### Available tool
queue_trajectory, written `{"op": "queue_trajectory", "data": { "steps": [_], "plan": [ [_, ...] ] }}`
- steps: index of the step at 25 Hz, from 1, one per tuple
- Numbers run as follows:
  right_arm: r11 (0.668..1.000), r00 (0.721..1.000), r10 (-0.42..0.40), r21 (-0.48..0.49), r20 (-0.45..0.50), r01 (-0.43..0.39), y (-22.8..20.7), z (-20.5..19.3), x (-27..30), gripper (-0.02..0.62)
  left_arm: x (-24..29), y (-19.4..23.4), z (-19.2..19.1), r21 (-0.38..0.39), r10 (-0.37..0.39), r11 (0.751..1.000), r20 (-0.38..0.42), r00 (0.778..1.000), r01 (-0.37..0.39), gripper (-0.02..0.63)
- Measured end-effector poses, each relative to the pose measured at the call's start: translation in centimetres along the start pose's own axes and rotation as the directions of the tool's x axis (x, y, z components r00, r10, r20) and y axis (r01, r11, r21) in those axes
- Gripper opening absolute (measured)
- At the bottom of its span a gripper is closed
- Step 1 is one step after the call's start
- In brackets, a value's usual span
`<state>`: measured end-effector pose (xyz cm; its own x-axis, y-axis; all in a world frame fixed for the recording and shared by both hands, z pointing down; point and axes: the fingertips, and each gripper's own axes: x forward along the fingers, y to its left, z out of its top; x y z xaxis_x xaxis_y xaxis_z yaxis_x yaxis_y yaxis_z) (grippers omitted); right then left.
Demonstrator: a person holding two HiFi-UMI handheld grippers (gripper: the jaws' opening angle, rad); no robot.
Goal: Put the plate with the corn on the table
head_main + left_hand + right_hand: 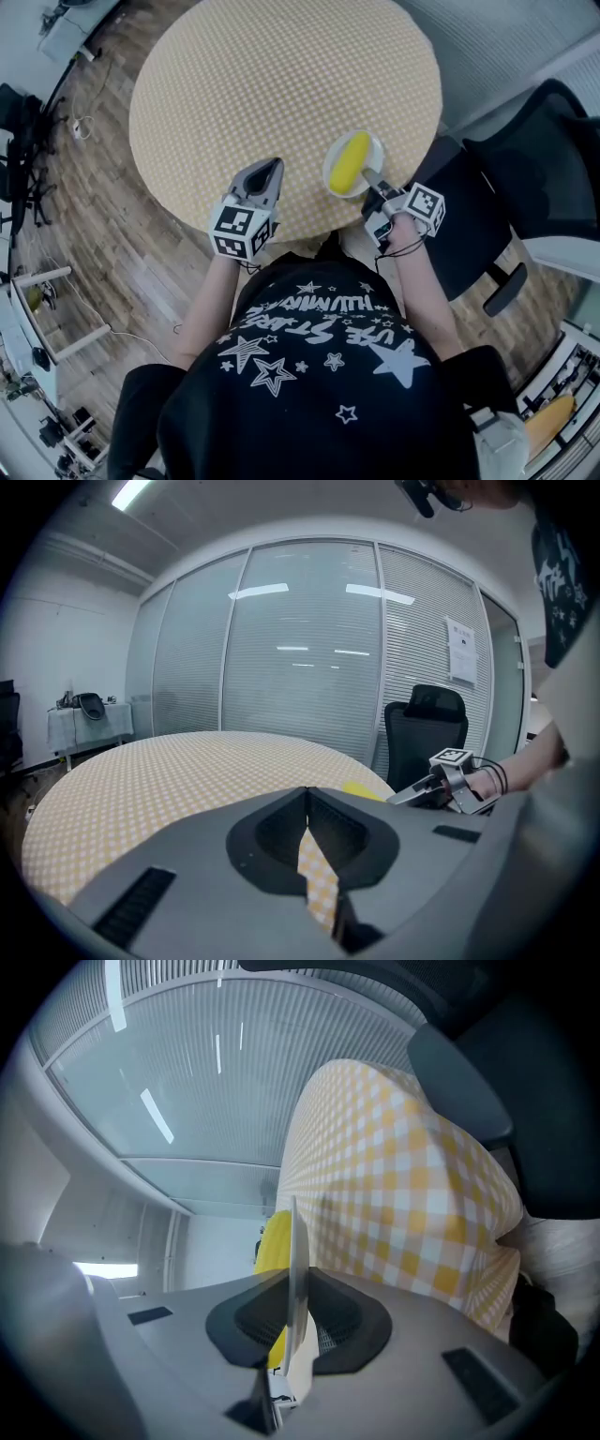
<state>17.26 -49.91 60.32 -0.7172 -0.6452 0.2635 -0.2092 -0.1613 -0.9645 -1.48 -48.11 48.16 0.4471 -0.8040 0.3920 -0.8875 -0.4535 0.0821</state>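
Note:
A small white plate (335, 175) carrying a yellow corn cob (350, 162) is over the near right edge of the round table (281, 84), which has a yellow checked cloth. My right gripper (371, 178) is shut on the plate's near rim. In the right gripper view the plate (292, 1232) shows edge-on between the pads of the right gripper (292, 1283), with the corn (270, 1241) behind it. Whether the plate rests on the cloth I cannot tell. My left gripper (272, 169) hovers over the table's near edge, left of the plate, shut and empty (305, 794).
A black office chair (525, 178) stands close to the table's right side, also seen as the chair (427, 728) in the left gripper view. Wooden floor (141, 253) surrounds the table. A glass wall with blinds (300, 649) lies beyond it.

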Motion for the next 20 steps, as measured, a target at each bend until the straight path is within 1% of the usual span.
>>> {"op": "queue_trajectory", "data": {
  "steps": [7,15,17,20],
  "plan": [
    [0.998,0.998,-0.058,0.011,0.004,0.058,-0.8,0.7,0.1,0.049,0.6,-0.2,0.2,0.004,0.009,1.0,-0.011,1.0,-0.009,0.008],
    [0.995,0.994,-0.105,0.003,0.012,0.105,-1.5,0.9,-0.2,0.049,0.4,-0.1,0.2,-0.014,0.028,1.0,0.002,1.0,-0.028,0.008],
    [0.993,0.993,-0.118,-0.007,0.016,0.118,-1.6,0.7,-0.2,0.049,0.1,0.0,-0.2,-0.017,0.031,0.999,-0.003,1.0,-0.031,0.008],
    [0.987,0.988,-0.154,-0.052,0.018,0.155,-1.6,0.8,-0.4,0.049,0.0,0.0,-0.4,-0.023,0.031,0.999,-0.005,1.0,-0.031,0.008]
  ]
}}
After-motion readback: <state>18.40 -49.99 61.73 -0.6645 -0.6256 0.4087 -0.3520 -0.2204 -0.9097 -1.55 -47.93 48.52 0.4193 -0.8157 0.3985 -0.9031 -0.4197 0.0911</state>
